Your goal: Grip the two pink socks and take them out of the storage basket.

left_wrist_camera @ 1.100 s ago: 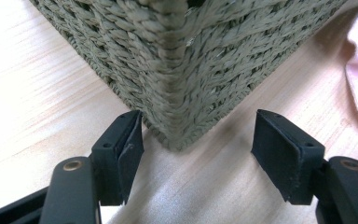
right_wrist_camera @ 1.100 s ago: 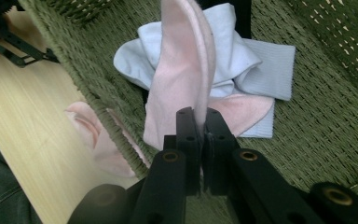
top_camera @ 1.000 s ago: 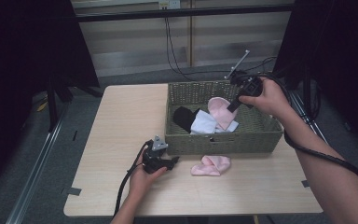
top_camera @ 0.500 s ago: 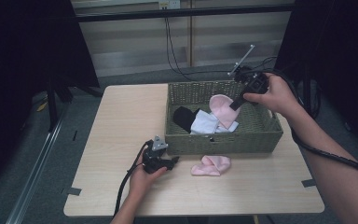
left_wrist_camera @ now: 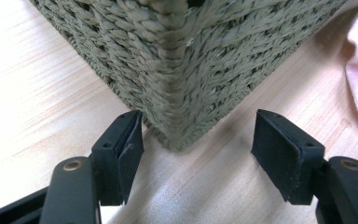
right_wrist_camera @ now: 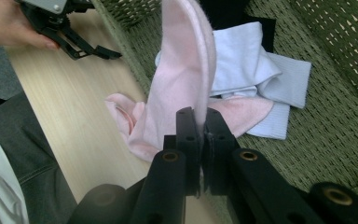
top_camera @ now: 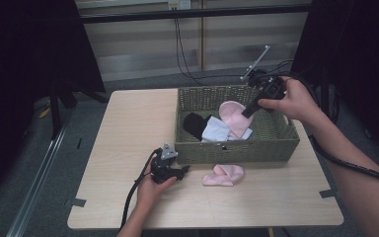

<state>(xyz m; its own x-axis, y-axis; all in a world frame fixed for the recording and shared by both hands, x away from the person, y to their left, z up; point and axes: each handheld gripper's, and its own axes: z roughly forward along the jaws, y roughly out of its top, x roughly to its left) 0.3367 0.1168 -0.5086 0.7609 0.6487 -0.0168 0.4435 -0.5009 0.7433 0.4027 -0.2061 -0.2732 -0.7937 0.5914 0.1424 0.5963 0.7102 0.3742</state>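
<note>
Socks are what is handled here: two pink ones, one white and one black. From the left, the left gripper (top_camera: 181,171) rests on the table (top_camera: 128,128) at about 7 o'clock from the woven basket (top_camera: 237,150); its jaws stand wide apart around the basket's near corner (the left jaw almost touches the weave) and hold nothing. Just right of it, the loose pink sock (top_camera: 223,175) lies on the table against the basket's front wall. Inside the basket, the black sock (top_camera: 193,124) and the white sock (top_camera: 216,131) lie in the left half. At 1 o'clock the right gripper (top_camera: 247,111) has its jaws pressed together on the held pink sock (top_camera: 233,117), which rises above the white one. The basket's right half is bare, and the table's left half is open.
</note>
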